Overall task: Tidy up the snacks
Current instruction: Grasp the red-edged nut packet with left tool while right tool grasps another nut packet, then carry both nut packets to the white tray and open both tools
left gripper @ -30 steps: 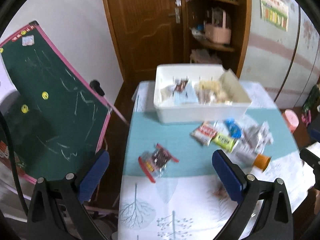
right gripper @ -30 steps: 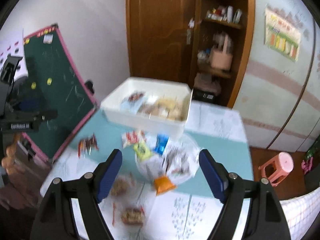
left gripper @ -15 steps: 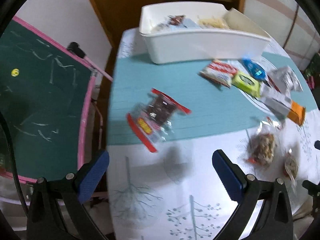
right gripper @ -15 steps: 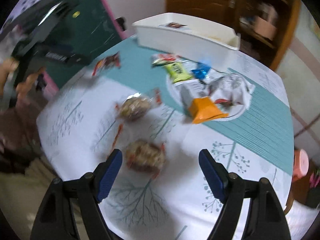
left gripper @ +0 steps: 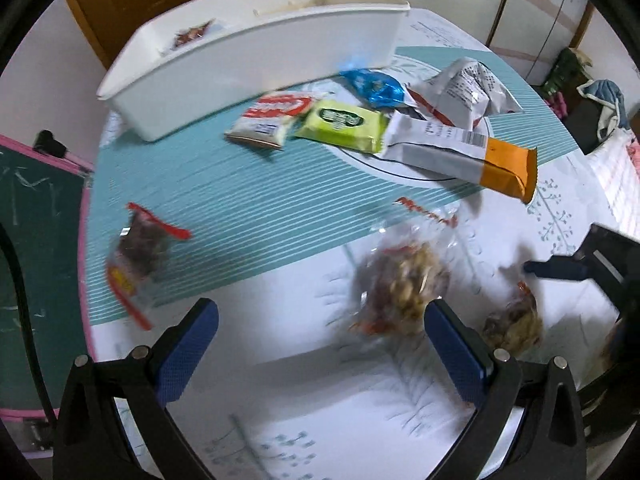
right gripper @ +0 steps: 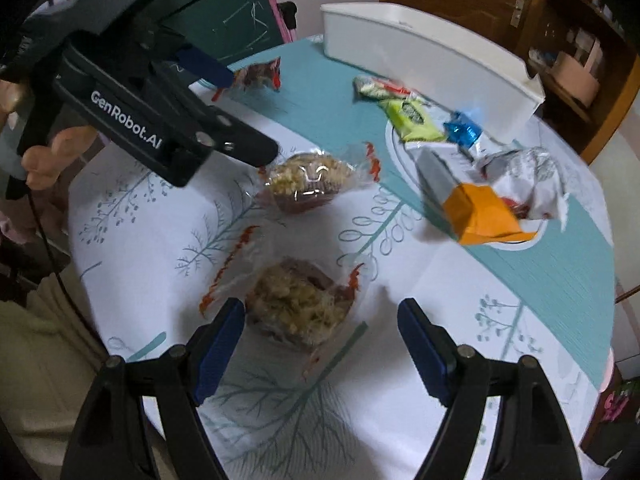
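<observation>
Snacks lie scattered on a round table in front of a white bin (left gripper: pixel 256 48) that holds a few packets. My left gripper (left gripper: pixel 320 344) is open and empty, low over the table just short of a clear bag of nuts (left gripper: pixel 404 284). My right gripper (right gripper: pixel 320 340) is open and empty, its jaws either side of a second clear nut bag (right gripper: pixel 300 304). The first nut bag (right gripper: pixel 308 180) lies beyond it. The left gripper also shows in the right wrist view (right gripper: pixel 224 108). The bin also shows there (right gripper: pixel 428 56).
Near the bin lie a red-and-white packet (left gripper: pixel 272 114), a green packet (left gripper: pixel 344 122), a blue wrapper (left gripper: pixel 374 86), a silver bag (left gripper: pixel 468 88) and a white-and-orange pack (left gripper: pixel 468 156). A red-edged clear packet (left gripper: pixel 140 256) lies at the table's left. A chalkboard (left gripper: pixel 28 208) stands left of the table.
Both grippers have dropped low toward the table and moved in on the nut bags. The right gripper now has a nut bag between its jaws. Both remain open.
</observation>
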Motion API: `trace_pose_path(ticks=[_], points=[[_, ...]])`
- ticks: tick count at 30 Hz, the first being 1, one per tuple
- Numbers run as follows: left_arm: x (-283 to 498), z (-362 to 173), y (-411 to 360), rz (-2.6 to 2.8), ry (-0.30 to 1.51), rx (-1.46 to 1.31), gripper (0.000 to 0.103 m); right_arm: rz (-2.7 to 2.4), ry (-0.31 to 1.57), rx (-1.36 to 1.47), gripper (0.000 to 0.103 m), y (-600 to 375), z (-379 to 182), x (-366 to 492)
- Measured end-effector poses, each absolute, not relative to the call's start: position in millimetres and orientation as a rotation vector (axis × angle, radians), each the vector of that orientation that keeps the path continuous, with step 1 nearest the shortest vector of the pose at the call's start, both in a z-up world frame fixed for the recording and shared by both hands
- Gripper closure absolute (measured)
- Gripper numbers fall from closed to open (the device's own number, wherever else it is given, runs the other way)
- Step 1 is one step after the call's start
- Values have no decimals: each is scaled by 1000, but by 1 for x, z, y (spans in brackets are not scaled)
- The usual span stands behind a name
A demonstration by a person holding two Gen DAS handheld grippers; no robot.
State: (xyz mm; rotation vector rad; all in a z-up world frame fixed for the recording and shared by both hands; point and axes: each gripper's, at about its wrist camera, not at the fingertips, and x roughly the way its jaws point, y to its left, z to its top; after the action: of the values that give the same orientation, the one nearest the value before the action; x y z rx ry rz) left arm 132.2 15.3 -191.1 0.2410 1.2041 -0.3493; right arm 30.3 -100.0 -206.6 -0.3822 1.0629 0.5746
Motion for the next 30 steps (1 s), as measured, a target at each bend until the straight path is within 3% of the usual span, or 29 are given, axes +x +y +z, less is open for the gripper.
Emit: trace_pose_path(ticks=[2,5,14,16,20,21,22,30], points=[[136,-197,12,-365,1235,212,1,580,1075,-360,25,-98,-213,34],[141,-202,7,-386,1266,179,1,651,1097,-294,51,-99,-216,37],[150,-210,-10,-427,1287,156,1,594,1092,-253,56,-117,-211,30],[151,-214,-16,-438,1298,161,16,567,1094,-227,56,-124,-211,31],[150,-216,-28,-442,1288,194,34,528,1109,-180,56,-136,-214,35],[147,-214,-32,-445,1275,203,46,522,1109,-174,56,-139,-214,36],[146,-213,-33,-447,1266,205,64,518,1108,-170,56,-140,-214,36],[128,-209,-27,-401,1226,187,68,500,1100,-142,56,-145,-210,35]])
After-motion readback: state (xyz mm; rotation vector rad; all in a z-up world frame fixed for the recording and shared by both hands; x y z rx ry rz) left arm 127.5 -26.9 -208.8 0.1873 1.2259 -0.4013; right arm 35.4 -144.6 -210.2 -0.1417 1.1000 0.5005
